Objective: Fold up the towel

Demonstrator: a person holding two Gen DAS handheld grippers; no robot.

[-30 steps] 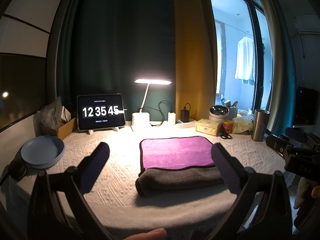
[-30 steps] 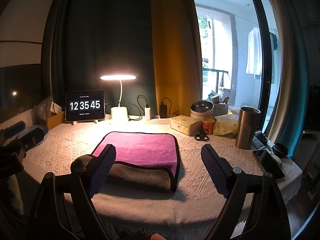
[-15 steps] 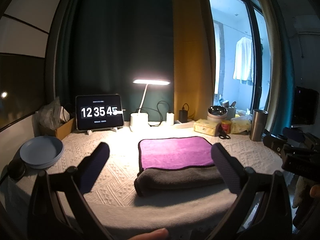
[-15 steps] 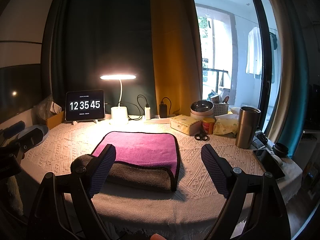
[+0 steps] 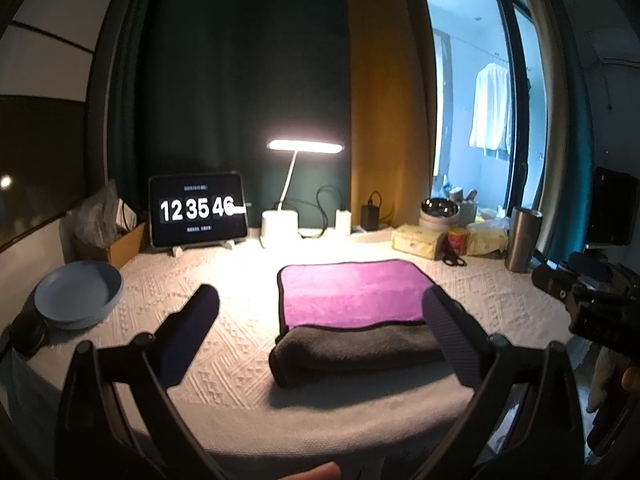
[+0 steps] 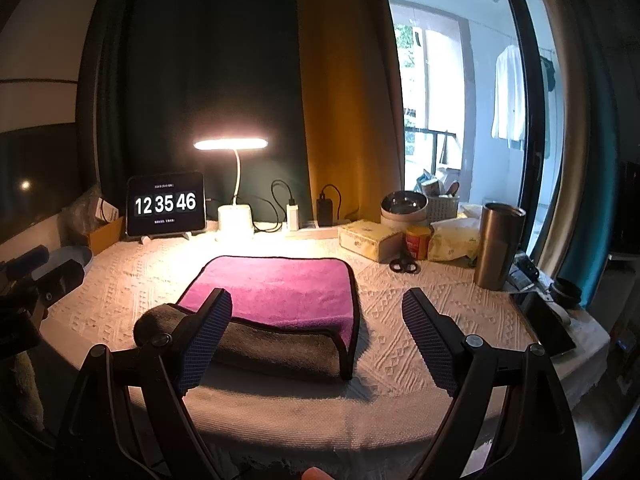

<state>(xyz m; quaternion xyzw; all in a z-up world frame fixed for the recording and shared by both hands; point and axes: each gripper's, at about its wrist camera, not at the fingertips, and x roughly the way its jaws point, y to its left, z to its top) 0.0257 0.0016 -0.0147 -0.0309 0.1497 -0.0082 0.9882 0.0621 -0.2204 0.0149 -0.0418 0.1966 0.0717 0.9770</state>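
I am holding the left gripper [image 5: 320, 328] and right gripper [image 6: 316, 330] spread and empty, short of the towel [image 6: 276, 300]. It is lying mid-table [image 6: 400, 352], near edge rolled over grey; I judge another fold remains.

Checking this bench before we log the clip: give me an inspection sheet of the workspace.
Surface: table under a white textured cloth.
Job's things: towel, purple face up, near edge folded over showing grey.
Clutter: blue plate, clock tablet, scissors, steel tumbler.
Grippers: left gripper and right gripper open, holding nothing.
Cables: black leads at the chargers beside the lamp.
Surroundings: curtains, window.
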